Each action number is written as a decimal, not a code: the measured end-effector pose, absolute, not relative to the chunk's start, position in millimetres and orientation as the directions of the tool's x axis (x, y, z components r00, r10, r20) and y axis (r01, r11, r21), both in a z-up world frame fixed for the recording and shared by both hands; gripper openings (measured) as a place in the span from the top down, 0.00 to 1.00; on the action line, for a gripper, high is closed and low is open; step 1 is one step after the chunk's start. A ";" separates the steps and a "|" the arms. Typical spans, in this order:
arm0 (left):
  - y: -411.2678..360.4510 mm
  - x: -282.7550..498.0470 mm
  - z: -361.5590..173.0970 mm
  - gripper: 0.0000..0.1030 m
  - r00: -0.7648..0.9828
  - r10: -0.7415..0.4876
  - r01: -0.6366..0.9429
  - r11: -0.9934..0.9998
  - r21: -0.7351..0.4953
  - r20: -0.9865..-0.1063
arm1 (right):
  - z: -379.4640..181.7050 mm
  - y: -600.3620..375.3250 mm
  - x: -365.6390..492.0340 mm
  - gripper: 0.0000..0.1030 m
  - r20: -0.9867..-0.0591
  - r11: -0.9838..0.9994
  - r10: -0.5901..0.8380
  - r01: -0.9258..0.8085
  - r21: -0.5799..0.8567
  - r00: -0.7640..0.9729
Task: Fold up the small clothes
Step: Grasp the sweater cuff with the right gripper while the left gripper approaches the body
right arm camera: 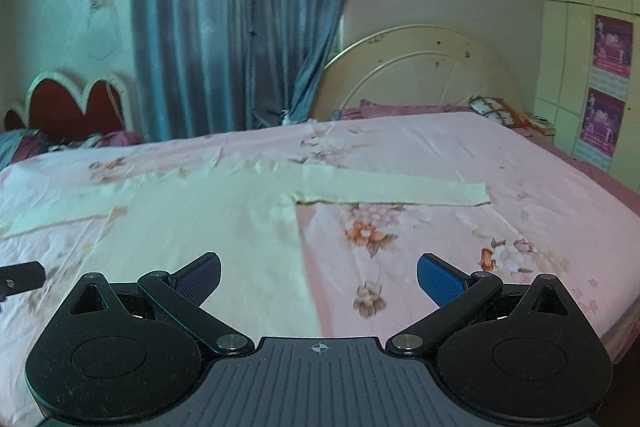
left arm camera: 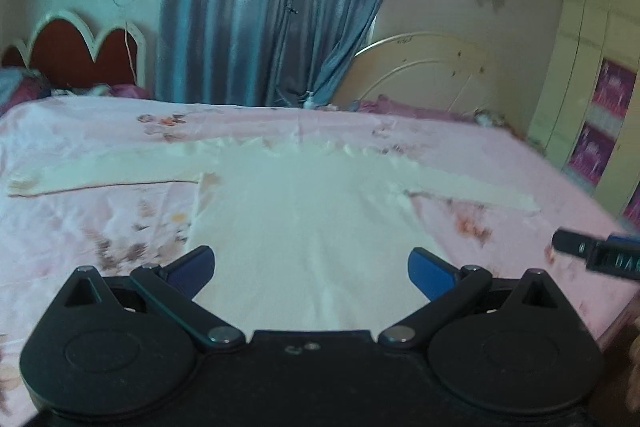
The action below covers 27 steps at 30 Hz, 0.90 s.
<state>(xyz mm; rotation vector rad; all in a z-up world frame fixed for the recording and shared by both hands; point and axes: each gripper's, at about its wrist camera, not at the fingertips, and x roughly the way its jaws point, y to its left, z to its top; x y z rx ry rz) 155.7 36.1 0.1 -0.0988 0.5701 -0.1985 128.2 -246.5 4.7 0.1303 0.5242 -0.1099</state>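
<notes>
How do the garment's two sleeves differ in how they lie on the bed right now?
The left sleeve runs out toward the red headboard side; the right sleeve runs toward the wardrobe side. The left sleeve's cuff looks slightly wrinkled, the right sleeve's cuff squarer. Both lie flat, spread out, untouched by either open tool.

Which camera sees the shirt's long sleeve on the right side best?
The right wrist view. There the right sleeve lies flat and sharp on the pink sheet, seen whole out to its cuff. In the left wrist view the same sleeve is blurrier and slants away towards the edge.
</notes>
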 end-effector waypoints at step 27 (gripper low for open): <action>-63.2 332.5 -14.7 0.21 0.818 -0.224 0.129 0.969 -0.211 -0.530 | -60.8 -480.8 310.5 0.54 -0.505 0.877 -0.236 0.406 0.258 0.830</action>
